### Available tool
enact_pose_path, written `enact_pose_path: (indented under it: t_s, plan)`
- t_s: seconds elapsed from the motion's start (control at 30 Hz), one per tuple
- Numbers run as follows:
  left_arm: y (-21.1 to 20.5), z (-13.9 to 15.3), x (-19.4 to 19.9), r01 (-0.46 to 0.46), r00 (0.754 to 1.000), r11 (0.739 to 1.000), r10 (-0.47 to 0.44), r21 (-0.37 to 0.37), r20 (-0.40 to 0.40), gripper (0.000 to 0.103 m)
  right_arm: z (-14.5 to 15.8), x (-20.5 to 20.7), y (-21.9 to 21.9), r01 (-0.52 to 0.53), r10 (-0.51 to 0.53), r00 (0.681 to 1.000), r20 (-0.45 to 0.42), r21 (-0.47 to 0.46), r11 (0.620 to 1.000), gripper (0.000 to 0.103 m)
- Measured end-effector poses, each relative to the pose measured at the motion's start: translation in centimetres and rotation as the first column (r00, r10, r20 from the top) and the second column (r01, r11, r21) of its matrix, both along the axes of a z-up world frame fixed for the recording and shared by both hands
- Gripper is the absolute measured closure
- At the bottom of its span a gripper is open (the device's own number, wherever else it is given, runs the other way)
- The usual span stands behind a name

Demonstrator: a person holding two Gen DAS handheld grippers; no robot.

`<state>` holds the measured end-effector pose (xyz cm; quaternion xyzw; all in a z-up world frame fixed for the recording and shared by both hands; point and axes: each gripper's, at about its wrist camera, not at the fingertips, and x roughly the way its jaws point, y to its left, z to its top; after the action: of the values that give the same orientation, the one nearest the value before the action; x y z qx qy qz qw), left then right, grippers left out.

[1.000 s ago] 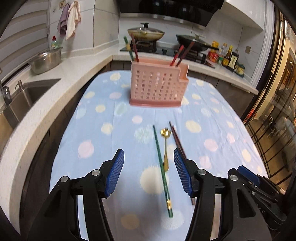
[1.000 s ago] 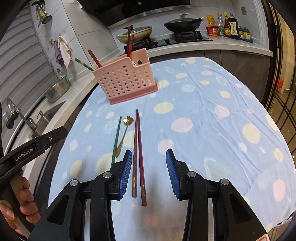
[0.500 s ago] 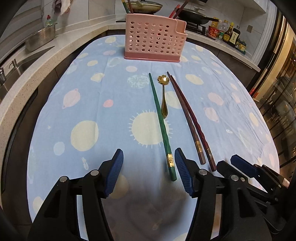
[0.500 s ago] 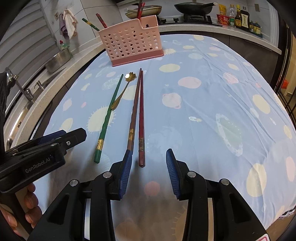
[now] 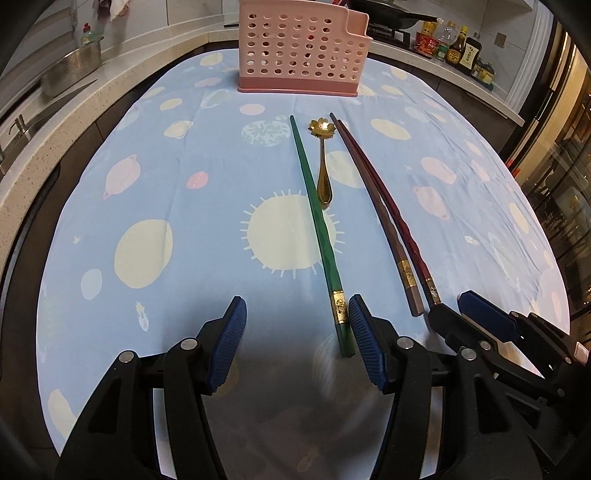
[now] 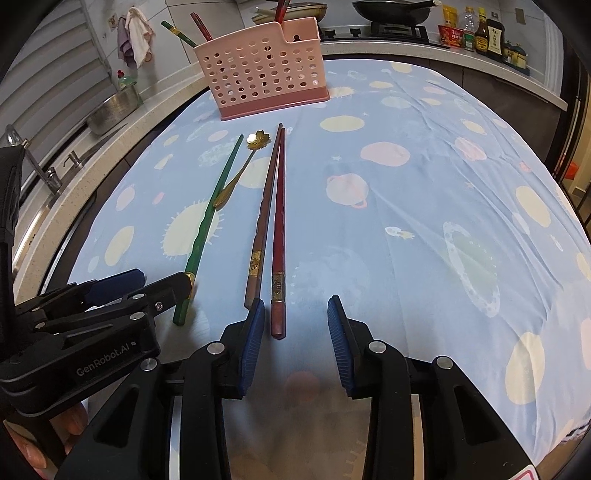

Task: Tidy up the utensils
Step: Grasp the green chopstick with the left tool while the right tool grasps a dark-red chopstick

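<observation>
Right now both grippers hang open at the blunt ends of chopsticks pointing lengthwise toward the pink holder [image 5: 301,48]: the green chopstick [image 5: 320,236] ends inside the left gripper [image 5: 297,341], the dark red chopstick [image 6: 279,236] inside the right gripper [image 6: 295,332].

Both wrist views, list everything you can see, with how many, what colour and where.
Utensil holder: one, pink, perforated, far end of cloth; chopsticks stand in it.
Green chopstick: one, lying leftmost, near end between left fingers.
Flower spoon: one, gold, beside green chopstick.
Brown chopstick: one, middle of cloth.
Red chopstick: one, right of brown one, near end between right fingers.
Tablecloth: one, light blue with planets.
Metal pot: one, counter by sink.
Wok: one, black, on stove.
Sauce bottles: several, far counter.
Left gripper: open.
Right gripper: open.
</observation>
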<state>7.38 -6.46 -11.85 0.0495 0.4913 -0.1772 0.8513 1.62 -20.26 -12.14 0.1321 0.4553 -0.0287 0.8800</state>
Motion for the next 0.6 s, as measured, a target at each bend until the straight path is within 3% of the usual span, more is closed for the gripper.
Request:
enact_pose_path:
  t_s: [0.4, 0.5, 0.6]
  plan:
    - [-0.31, -0.23, -0.27, 0.012, 0.999, 0.999, -0.014, 0.033, 0.041, 0.052, -0.17, 0.66, 0.08, -0.010, 0.011, 1.000, 0.012, -0.040, 0.999, 0.085]
    - [-0.21, -0.15, -0.27, 0.010, 0.999, 0.999, -0.011, 0.033, 0.046, 0.064, -0.21, 0.72, 0.06, -0.022, 0.023, 1.000, 0.016, -0.044, 0.999, 0.095]
    - [0.06, -0.11, -0.30, 0.006, 0.999, 1.000, -0.007, 0.027, 0.045, 0.077, -0.19, 0.50, 0.11, -0.030, 0.031, 0.999, 0.020, -0.049, 0.998, 0.095]
